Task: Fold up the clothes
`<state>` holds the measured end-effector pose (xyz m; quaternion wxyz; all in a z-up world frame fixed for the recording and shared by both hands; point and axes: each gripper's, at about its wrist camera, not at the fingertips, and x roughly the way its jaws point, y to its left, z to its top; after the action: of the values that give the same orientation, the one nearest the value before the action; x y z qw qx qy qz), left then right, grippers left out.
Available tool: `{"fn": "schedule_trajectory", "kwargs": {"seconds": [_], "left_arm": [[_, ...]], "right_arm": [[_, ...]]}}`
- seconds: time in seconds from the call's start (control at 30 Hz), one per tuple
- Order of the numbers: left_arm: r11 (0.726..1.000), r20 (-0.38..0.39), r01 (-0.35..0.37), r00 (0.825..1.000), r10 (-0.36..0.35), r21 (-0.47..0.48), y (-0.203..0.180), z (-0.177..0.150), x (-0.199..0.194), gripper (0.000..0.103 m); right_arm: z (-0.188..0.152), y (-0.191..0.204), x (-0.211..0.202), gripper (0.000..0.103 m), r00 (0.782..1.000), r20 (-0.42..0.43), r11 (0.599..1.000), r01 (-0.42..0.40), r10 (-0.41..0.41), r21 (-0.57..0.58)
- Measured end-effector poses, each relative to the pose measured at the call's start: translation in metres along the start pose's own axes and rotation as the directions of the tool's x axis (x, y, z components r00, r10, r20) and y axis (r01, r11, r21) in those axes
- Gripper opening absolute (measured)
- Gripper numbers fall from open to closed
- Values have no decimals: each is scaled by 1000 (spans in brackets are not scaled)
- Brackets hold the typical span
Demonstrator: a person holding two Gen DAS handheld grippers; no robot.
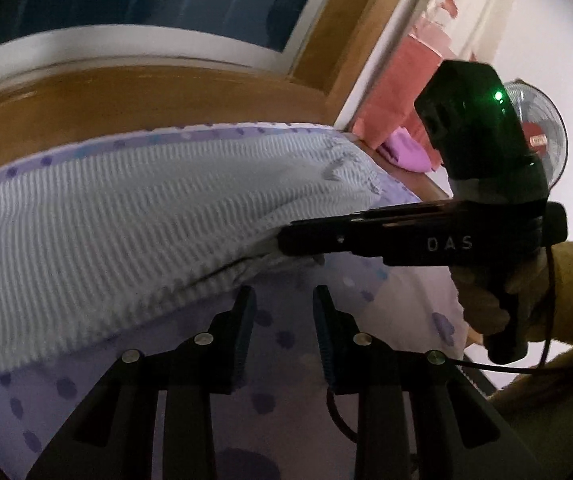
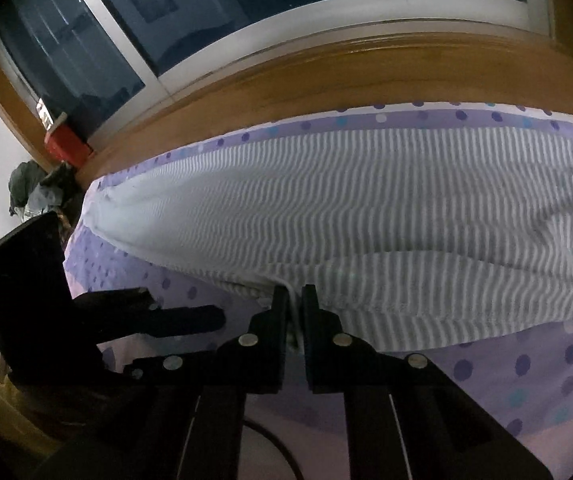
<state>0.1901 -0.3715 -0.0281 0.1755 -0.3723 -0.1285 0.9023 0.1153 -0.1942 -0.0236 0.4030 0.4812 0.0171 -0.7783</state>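
Observation:
A grey-and-white striped garment [image 1: 134,216] lies spread on a bed sheet with purple dots [image 1: 278,408]. My left gripper [image 1: 284,300] is open and empty, just short of the garment's near edge. My right gripper [image 2: 295,300] is shut on the garment's near hem [image 2: 292,316]; a fold of cloth sits between its pads. In the left wrist view the right gripper [image 1: 286,240] comes in from the right and pinches that same edge. The garment [image 2: 366,208] fills the middle of the right wrist view. The left gripper [image 2: 190,316] shows at the left there.
A wooden window ledge [image 1: 146,96] and dark window [image 2: 246,8] run behind the bed. A fan [image 1: 542,132], a pink cloth [image 1: 406,152] and red fabric stand at the right. A red box [image 2: 66,144] and a clothes pile [image 2: 34,192] sit at the left.

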Motion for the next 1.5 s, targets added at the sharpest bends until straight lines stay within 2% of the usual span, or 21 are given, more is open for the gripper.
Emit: {"fn": "schedule_trajectory", "kwargs": {"seconds": [0.1,0.23,0.3,0.53,0.63,0.77,1.03,1.17,1.27,1.3,1.33,1.4,1.5], "left_arm": [[1000,7,3,1000,-3,25,-1,2,0,29],[997,5,-43,999,43,59,4,3,-1,29],[998,-1,-44,999,44,54,10,4,-1,29],[998,-105,64,993,-62,23,17,4,23,29],[997,-121,66,991,-61,32,14,4,27,29],[998,-123,60,991,-55,35,14,5,27,29],[997,-104,21,994,-13,69,13,12,10,29],[999,-92,50,994,-51,-13,30,8,0,29],[998,-87,43,995,-47,-48,40,6,-1,29],[998,-89,41,995,-44,-37,39,6,-1,29],[999,-91,42,995,-43,-13,36,6,0,29],[996,-99,47,994,-39,71,25,6,1,29],[976,-102,45,994,-24,212,4,9,8,29]], "right_arm": [[-2,5,-2,6,1000,5,999,18,-18,-29],[-7,21,4,6,998,-6,990,66,-68,-122],[-10,24,6,6,997,-11,987,80,-83,-142],[-11,15,6,6,999,-16,996,46,-47,-71],[-9,8,6,6,1000,-23,1000,12,-12,-15],[-10,4,11,10,997,-72,1000,14,-13,14],[-10,33,16,15,990,-72,983,105,-117,-147],[-10,48,22,15,983,-51,962,160,-175,-223],[-10,58,27,15,978,-33,943,189,-206,-274],[-10,58,27,13,979,-24,942,189,-204,-275],[-8,57,26,5,982,-18,949,179,-190,-258],[-3,49,21,5,988,-5,969,151,-155,-193],[5,36,13,4,993,6,988,114,-114,-108]]}}
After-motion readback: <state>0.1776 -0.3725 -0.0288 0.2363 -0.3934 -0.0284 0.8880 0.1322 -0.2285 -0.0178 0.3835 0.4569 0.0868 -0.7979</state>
